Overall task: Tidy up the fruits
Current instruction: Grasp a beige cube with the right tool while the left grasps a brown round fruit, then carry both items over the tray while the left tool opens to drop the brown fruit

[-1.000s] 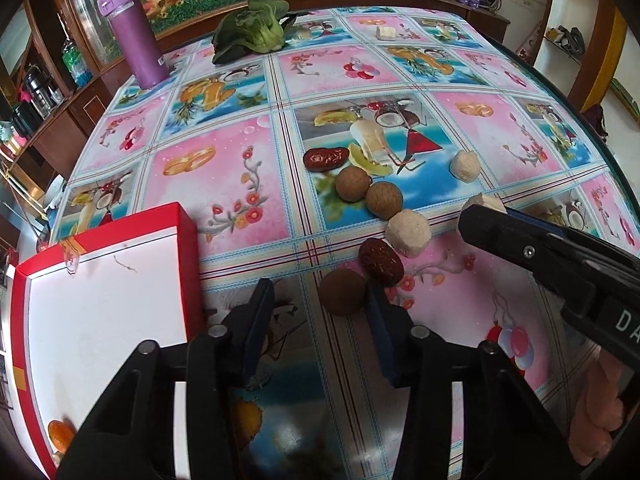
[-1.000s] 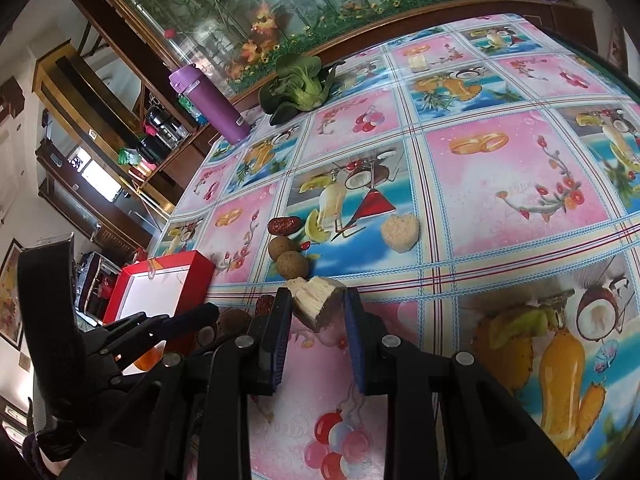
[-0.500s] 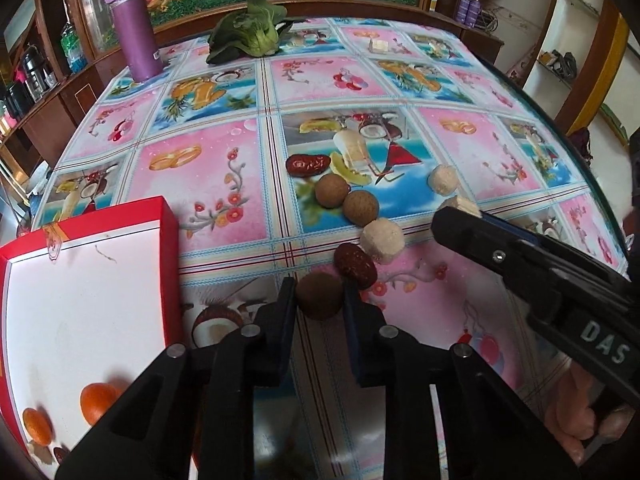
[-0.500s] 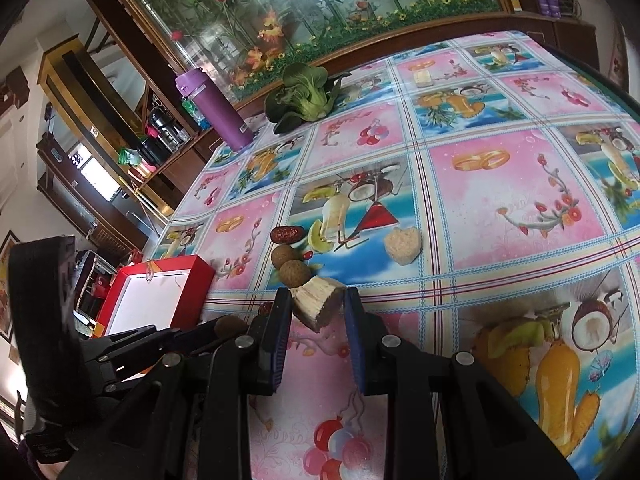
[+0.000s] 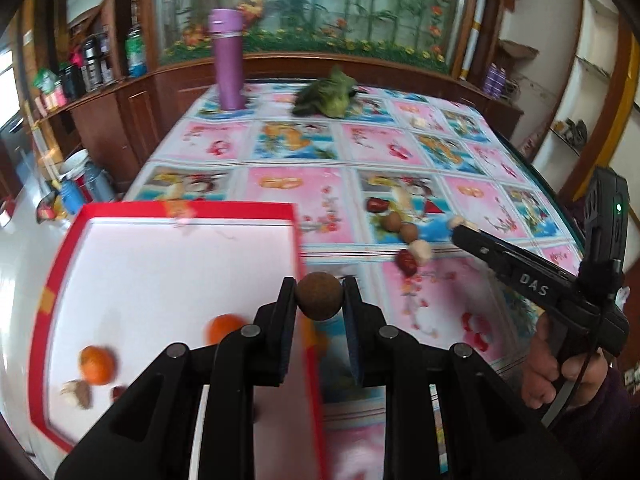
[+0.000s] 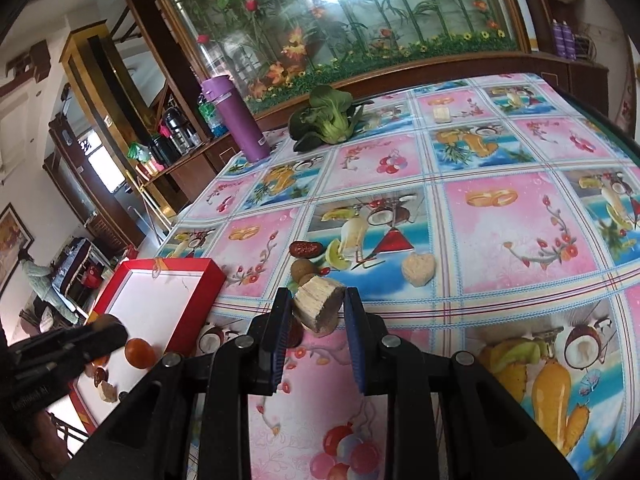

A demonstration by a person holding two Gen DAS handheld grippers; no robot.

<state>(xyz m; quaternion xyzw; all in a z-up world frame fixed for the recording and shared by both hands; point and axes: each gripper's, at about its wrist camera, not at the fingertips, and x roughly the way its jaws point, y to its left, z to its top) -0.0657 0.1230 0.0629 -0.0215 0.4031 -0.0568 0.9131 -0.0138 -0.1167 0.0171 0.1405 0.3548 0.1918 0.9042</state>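
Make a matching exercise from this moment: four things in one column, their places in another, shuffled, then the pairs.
Things:
1. brown round fruit
2. pale cut chunk
3. orange fruits
4. purple bottle

Places:
A. inside the red box
B. between the left tongs
C. standing at the table's far edge
D. between the right tongs

Pairs: 1-B, 2-D, 3-A, 4-C

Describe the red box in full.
The red box is a shallow rectangular tray, seemingly cardboard, with red walls and a white floor, lying flat at the table's left edge. Inside sit two oranges, a pale chunk and a small dark fruit. The left gripper holds a brown round fruit above its right wall.
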